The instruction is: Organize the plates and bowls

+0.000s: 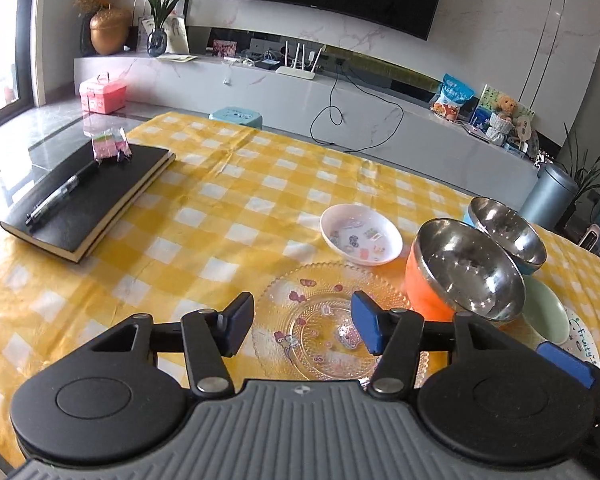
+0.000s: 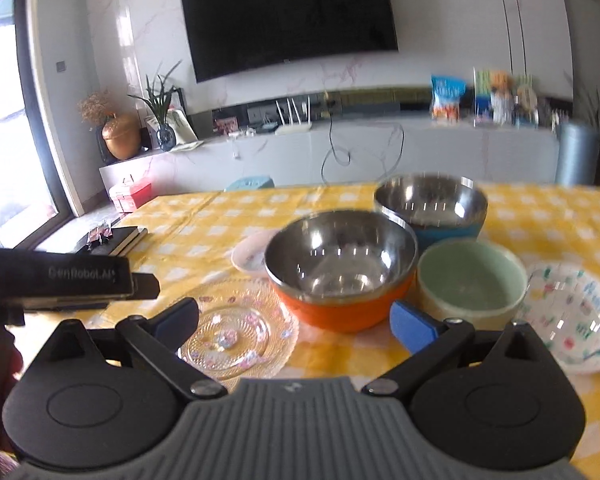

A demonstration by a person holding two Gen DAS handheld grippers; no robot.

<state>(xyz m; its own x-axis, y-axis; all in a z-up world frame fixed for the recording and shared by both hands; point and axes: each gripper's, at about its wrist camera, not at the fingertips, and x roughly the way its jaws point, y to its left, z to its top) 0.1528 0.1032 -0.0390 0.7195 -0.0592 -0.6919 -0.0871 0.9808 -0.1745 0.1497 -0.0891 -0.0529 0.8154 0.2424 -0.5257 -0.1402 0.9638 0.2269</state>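
My left gripper point(image 1: 302, 328) is open and empty, hovering over a clear glass plate point(image 1: 320, 280) with pink stickers. Behind it lies a small white dish point(image 1: 360, 234). To its right stand an orange steel-lined bowl point(image 1: 466, 272), a blue steel-lined bowl point(image 1: 508, 228), a pale green bowl point(image 1: 548, 312) and a white "Fruity" plate point(image 1: 584, 340). My right gripper point(image 2: 296, 320) is open and empty, just in front of the orange bowl point(image 2: 340, 272). Around it are the glass plate point(image 2: 236, 328), the green bowl point(image 2: 470, 280), the blue bowl point(image 2: 432, 204) and the printed white plate point(image 2: 576, 320).
A black notebook point(image 1: 88, 196) with a pen and a small packet lies at the table's left. The yellow checked tablecloth point(image 1: 220, 220) covers the table. The left gripper's body point(image 2: 56, 280) shows at the left of the right wrist view. A TV console and stool stand beyond the table.
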